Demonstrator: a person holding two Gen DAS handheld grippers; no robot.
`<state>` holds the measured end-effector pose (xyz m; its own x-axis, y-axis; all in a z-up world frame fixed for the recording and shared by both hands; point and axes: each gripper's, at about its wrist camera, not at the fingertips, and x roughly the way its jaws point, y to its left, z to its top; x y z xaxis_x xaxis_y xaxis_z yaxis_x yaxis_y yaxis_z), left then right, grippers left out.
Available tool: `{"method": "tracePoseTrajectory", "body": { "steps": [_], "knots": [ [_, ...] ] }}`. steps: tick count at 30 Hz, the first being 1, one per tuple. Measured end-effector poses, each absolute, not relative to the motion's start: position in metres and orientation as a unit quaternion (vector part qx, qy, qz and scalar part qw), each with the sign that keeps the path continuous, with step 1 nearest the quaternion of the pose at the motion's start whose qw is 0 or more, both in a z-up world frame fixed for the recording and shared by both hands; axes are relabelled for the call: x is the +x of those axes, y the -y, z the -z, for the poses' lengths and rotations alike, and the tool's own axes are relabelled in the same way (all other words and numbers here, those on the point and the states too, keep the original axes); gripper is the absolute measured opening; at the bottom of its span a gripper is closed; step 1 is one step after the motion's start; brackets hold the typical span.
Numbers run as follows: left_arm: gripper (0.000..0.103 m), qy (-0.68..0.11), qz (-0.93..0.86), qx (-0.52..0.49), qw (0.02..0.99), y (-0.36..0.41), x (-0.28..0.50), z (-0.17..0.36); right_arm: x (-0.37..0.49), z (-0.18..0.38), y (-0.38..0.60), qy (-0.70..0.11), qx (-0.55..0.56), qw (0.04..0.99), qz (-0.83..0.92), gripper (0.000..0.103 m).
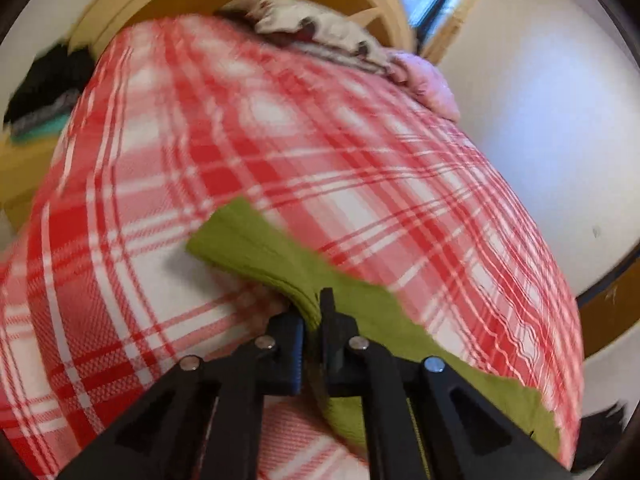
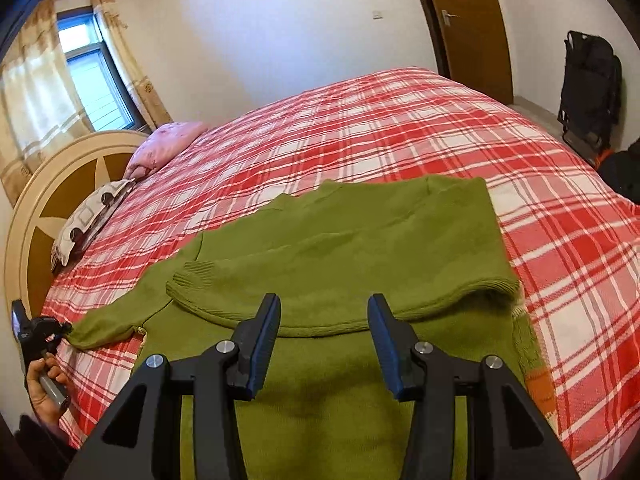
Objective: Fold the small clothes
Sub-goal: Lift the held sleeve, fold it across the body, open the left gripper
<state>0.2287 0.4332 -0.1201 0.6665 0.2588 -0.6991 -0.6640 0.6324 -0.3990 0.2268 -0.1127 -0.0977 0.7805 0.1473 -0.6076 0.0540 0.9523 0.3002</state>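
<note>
A green knit sweater [image 2: 340,240] lies on the red plaid bed [image 2: 400,128], one sleeve folded across its body. My right gripper [image 2: 324,340] is open and empty, hovering just above the sweater's near part. My left gripper [image 1: 316,312] is shut on the sweater's other sleeve [image 1: 256,248] at its cuff, lifting it slightly off the bed. In the right wrist view the left gripper [image 2: 66,330] shows at the far left, at the tip of that stretched-out sleeve [image 2: 108,324]. The left wrist view is motion-blurred.
Pillows [image 2: 92,212] and a pink cushion [image 2: 160,148] lie by the headboard [image 2: 52,200] at the left. A window [image 2: 92,76] with curtains is behind it. A door [image 2: 468,28] and a black folded chair [image 2: 588,88] stand beyond the bed's far right.
</note>
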Motion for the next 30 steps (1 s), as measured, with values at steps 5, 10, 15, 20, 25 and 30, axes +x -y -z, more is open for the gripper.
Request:
{"method": "tracePoseTrajectory", "body": {
  "steps": [5,10,15,20,25,30],
  "knots": [
    [0.006,-0.253,-0.207,-0.238,0.915,-0.361,0.246,0.054,0.221,0.096,0.124,-0.320,0.166,0.933,-0.014,0.047],
    [0.006,-0.221,-0.108,-0.158,0.956,-0.256,0.256,0.013,0.216,0.097,0.131,-0.318,0.177,0.931,-0.010,0.047],
    [0.006,-0.229,0.004,-0.084,0.970,-0.128,0.261,0.018,0.212,0.104,0.141,-0.323,0.185,0.928,-0.004,0.047],
    [0.006,-0.278,0.060,-0.041,0.958,-0.040,0.270,0.060,0.206,0.109,0.155,-0.326,0.195,0.925,0.005,0.047],
    [0.006,-0.322,0.079,0.005,0.943,-0.002,0.269,0.100,0.203,0.115,0.164,-0.333,0.201,0.921,0.013,0.047],
    [0.024,-0.395,0.119,-0.012,0.911,-0.010,0.262,0.113,0.212,0.112,0.168,-0.339,0.221,0.914,-0.014,0.047]
  ]
}}
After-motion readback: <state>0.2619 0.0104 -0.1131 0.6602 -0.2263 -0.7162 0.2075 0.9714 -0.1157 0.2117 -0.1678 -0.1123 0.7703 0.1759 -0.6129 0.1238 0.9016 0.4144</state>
